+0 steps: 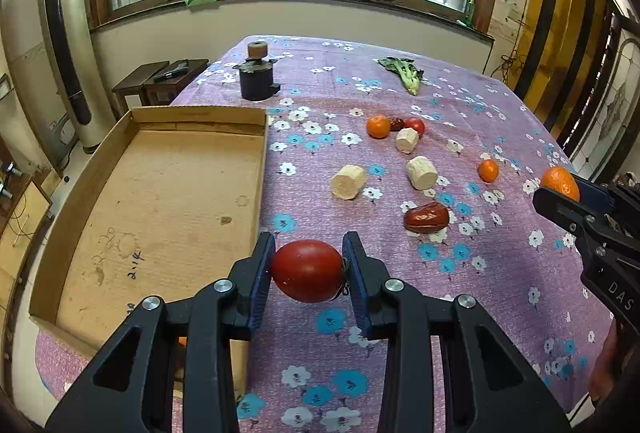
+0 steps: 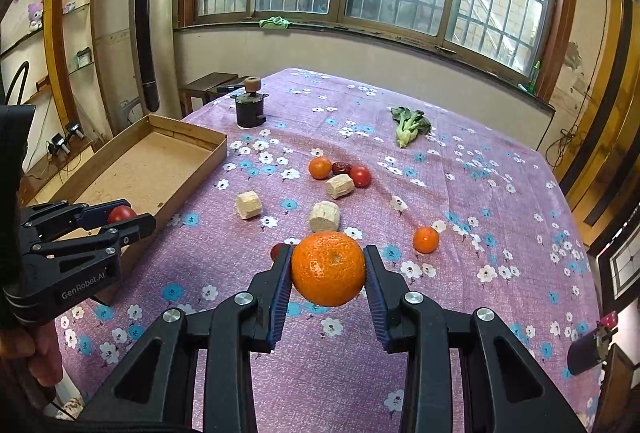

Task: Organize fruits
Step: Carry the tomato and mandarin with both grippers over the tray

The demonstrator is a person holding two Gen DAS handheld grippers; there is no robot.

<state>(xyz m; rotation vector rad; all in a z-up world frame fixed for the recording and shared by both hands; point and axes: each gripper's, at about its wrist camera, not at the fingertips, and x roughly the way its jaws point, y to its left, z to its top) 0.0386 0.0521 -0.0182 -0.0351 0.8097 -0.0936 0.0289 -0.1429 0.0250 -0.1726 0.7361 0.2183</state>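
The left gripper (image 1: 308, 269) pinches a red tomato (image 1: 308, 271) just beside the cardboard tray (image 1: 160, 193), above its near corner; the right gripper (image 2: 328, 269) pinches an orange (image 2: 328, 268), well away from the tray. Best to carry each fruit over the tray wall and lower it to the floor before letting go, so neither rolls. The bench (image 1: 500, 273) beside the tray wears a purple flowered cloth, under barred windows.
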